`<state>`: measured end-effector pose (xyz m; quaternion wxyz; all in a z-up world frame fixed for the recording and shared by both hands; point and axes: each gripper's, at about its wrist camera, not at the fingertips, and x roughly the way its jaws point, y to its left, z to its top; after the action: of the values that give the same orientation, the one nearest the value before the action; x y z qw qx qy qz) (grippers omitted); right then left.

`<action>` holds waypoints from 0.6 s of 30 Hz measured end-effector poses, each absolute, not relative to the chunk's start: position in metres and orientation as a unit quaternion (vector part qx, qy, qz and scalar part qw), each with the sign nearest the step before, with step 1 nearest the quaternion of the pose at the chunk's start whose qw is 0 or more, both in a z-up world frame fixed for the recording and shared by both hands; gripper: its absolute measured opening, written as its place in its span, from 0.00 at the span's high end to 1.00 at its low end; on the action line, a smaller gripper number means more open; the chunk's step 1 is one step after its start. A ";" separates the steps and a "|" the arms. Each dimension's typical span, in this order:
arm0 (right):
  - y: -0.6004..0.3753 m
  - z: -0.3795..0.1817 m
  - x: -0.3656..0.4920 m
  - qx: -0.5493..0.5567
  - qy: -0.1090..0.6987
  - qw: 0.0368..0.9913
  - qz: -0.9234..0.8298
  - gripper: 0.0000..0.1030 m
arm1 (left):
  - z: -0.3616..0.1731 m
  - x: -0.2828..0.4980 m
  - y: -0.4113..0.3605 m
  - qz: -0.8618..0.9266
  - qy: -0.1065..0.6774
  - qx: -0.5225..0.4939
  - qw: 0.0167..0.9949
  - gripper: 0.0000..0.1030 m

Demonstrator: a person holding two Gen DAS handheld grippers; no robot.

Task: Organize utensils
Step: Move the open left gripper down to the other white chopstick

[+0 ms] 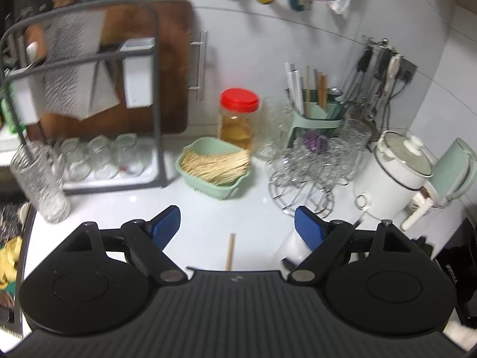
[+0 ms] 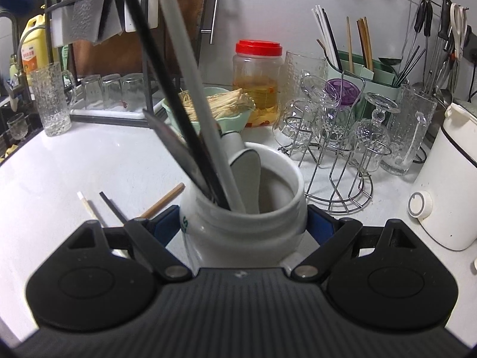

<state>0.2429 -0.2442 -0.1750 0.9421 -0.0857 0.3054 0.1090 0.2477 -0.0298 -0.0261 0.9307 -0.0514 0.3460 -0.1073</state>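
The white ceramic jar [image 2: 243,208] of utensils is clamped by the right gripper [image 2: 243,223]. The left gripper [image 1: 237,226], fingers spread wide and empty, should be lowered squarely over the loose wooden chopstick [image 1: 230,252] on the white tabletop [image 1: 119,211].

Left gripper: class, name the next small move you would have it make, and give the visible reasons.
Probably lower the left gripper onto the wooden chopstick lying on the counter and close. Its fingers stand wide open with nothing between them, while the right gripper already steadies the white jar that holds other utensils.
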 end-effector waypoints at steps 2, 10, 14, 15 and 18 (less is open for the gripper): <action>-0.243 -0.175 0.244 -0.086 0.309 0.941 0.107 0.11 | -0.036 0.243 -0.019 -0.091 0.348 -0.058 0.931 0.16; -0.242 -0.174 0.246 -0.088 0.318 0.938 0.104 0.11 | -0.089 0.225 0.029 -0.064 0.380 -0.145 0.911 0.17; -0.241 -0.173 0.247 -0.087 0.326 0.936 0.100 0.12 | -0.121 0.219 0.050 -0.067 0.403 -0.201 0.891 0.17; -0.240 -0.173 0.248 -0.087 0.327 0.936 0.098 0.12 | -0.129 0.220 0.054 -0.067 0.410 -0.215 0.884 0.18; -0.238 -0.173 0.249 -0.089 0.331 0.935 0.093 0.12 | -0.154 0.223 0.064 -0.075 0.430 -0.246 0.865 0.22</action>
<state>0.2488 -0.2383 -0.1728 0.9349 -0.0894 0.3305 0.0934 0.2232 0.0642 -0.1544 0.8655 -0.2455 0.4301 -0.0755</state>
